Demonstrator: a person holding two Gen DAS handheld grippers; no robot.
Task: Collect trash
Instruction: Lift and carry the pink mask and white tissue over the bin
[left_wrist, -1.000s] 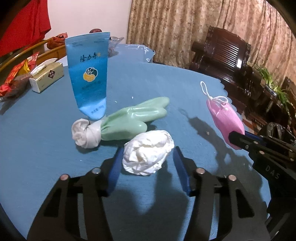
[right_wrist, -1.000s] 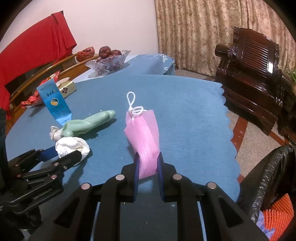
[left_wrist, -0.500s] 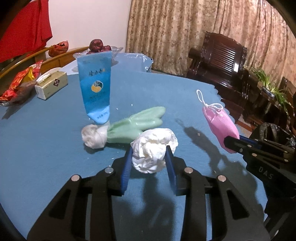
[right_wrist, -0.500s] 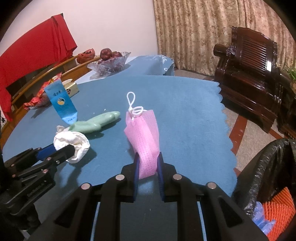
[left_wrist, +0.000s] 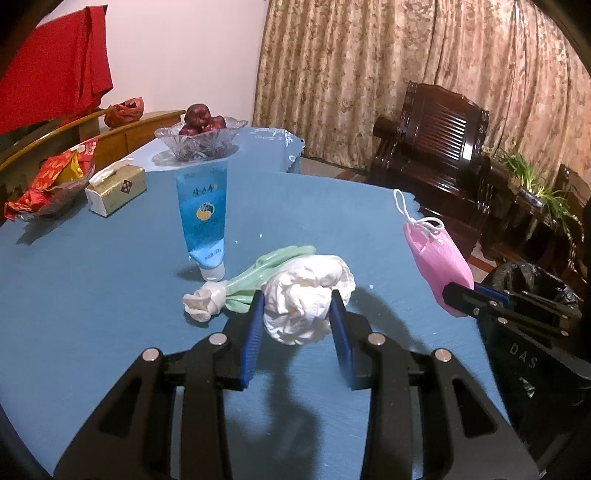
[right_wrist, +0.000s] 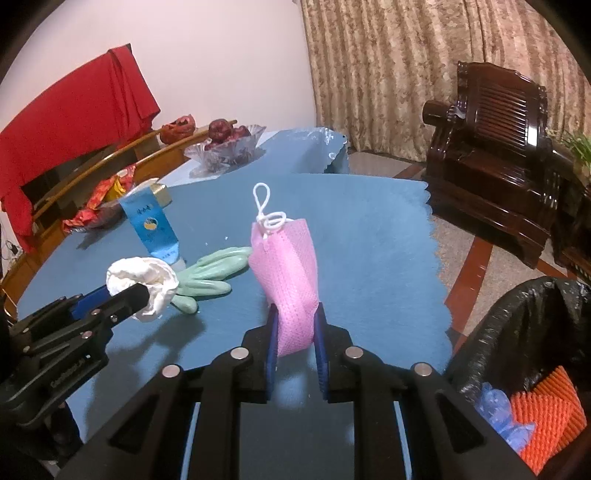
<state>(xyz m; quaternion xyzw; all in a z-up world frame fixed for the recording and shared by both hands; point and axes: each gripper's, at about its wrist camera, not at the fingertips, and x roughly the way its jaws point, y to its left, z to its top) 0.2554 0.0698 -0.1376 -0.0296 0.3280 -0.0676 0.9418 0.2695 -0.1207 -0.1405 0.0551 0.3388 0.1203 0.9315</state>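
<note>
My left gripper (left_wrist: 297, 308) is shut on a crumpled white tissue (left_wrist: 306, 295) and holds it above the blue table (left_wrist: 92, 280); the tissue also shows in the right wrist view (right_wrist: 142, 278). My right gripper (right_wrist: 295, 317) is shut on a pink face mask (right_wrist: 286, 273) with white ear loops, also seen in the left wrist view (left_wrist: 437, 260). A green rubber glove (left_wrist: 258, 278) with a white cuff and an upright blue tube (left_wrist: 203, 218) stay on the table. A black-lined trash bin (right_wrist: 524, 332) stands at the right, beside the table.
A tissue box (left_wrist: 116, 188), red snack wrappers (left_wrist: 51, 177) and a glass bowl of apples (left_wrist: 199, 134) sit at the table's far left. A dark wooden armchair (left_wrist: 436, 136) stands beyond the table. The bin holds an orange item (right_wrist: 550, 410) and blue plastic (right_wrist: 498, 410).
My left gripper closed on the white tissue and lifted it off the table. The right gripper, still holding the pink mask, rose slightly and the bin came more into view.
</note>
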